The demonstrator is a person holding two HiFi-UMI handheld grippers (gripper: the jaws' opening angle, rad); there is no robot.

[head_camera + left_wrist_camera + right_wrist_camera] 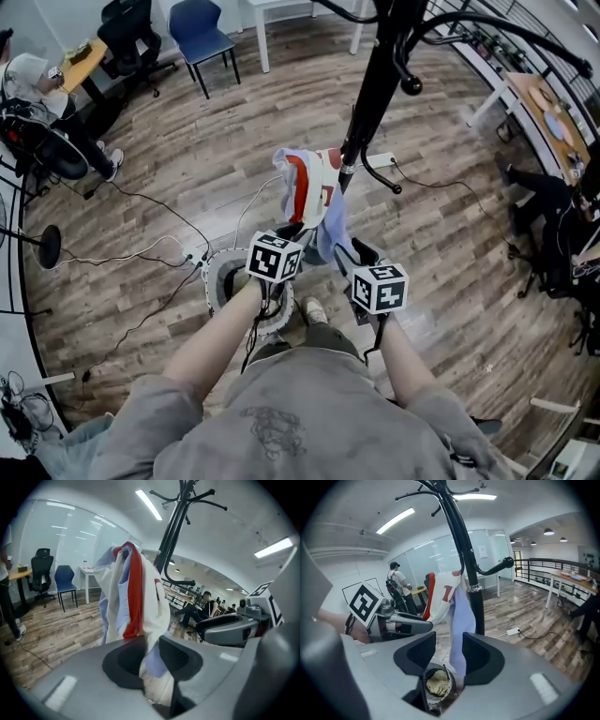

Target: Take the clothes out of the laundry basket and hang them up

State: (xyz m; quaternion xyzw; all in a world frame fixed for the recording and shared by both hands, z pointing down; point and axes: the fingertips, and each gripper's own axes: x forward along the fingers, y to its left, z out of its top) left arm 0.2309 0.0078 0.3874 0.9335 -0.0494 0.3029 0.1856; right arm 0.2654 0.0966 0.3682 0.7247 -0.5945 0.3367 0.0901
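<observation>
White, red and pale-blue garment (305, 187) is held raised beside coat stand pole (370, 94), above laundry basket (217, 281) on the floor. Fabric is pinched between the narrowed jaws of left gripper (151, 656). Jaws of right gripper (449, 651) are parted, a blue fold hung loose in the gap. Yellowish cloth (436, 685) is seen in the basket

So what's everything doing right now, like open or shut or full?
White, red and light-blue garment: held up off the floor beside the stand; can't tell if it's on a hook.
Left gripper: shut on the garment.
Right gripper: open, light-blue cloth hanging between its jaws.
Black coat stand: upright, lower hook bare.
White laundry basket: on the floor, yellowish cloth inside.
</observation>
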